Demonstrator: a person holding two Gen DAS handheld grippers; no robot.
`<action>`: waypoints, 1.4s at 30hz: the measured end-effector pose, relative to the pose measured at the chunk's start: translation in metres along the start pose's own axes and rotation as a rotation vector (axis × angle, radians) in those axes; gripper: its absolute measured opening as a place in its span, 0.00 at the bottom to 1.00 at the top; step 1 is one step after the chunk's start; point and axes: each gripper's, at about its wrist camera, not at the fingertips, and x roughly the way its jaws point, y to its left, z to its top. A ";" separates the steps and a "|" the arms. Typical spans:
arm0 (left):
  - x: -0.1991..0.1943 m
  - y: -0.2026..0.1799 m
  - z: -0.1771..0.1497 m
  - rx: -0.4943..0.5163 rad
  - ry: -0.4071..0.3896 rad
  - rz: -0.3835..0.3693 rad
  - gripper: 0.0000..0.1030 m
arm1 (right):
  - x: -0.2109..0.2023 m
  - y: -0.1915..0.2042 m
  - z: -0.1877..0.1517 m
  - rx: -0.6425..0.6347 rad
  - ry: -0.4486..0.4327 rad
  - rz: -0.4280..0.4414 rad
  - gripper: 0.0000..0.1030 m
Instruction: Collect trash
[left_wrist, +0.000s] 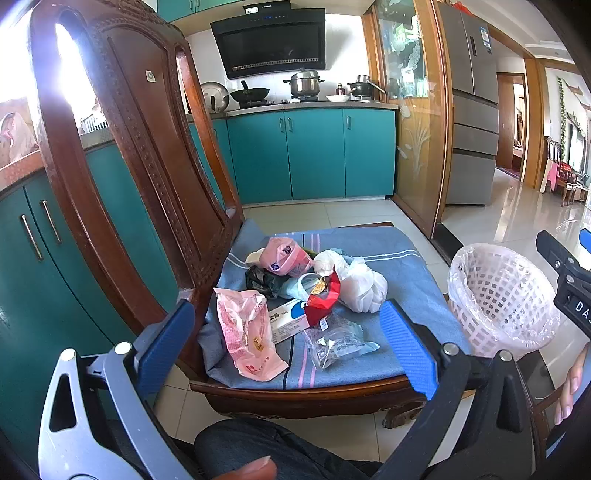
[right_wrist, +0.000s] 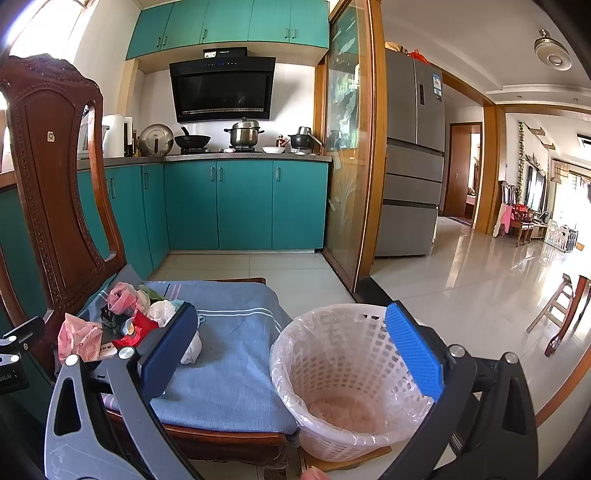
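collect trash: not yet started

chair: its blue cushion carries the whole trash pile; no piece removed as far as seen.

bin: white basket with a clear liner, on the floor just right of the chair. only the liner shows inside; no trash in it.

pile, by size: white bag, pink bag, box, red wrapper, clear wrapper.

left gripper: spread wide, empty, above the pile's near edge.

right gripper: spread wide, empty, over the bin.

remaining: every piece, judged from the pile.
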 end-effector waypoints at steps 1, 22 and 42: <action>0.000 0.000 0.000 0.000 0.000 0.000 0.97 | 0.000 0.000 0.000 0.001 0.000 0.000 0.97; 0.011 -0.004 -0.004 0.011 0.031 -0.007 0.97 | 0.007 0.002 0.001 0.000 0.027 -0.004 0.97; 0.089 0.040 -0.071 -0.046 0.297 0.039 0.78 | 0.130 0.105 -0.054 -0.076 0.460 0.451 0.61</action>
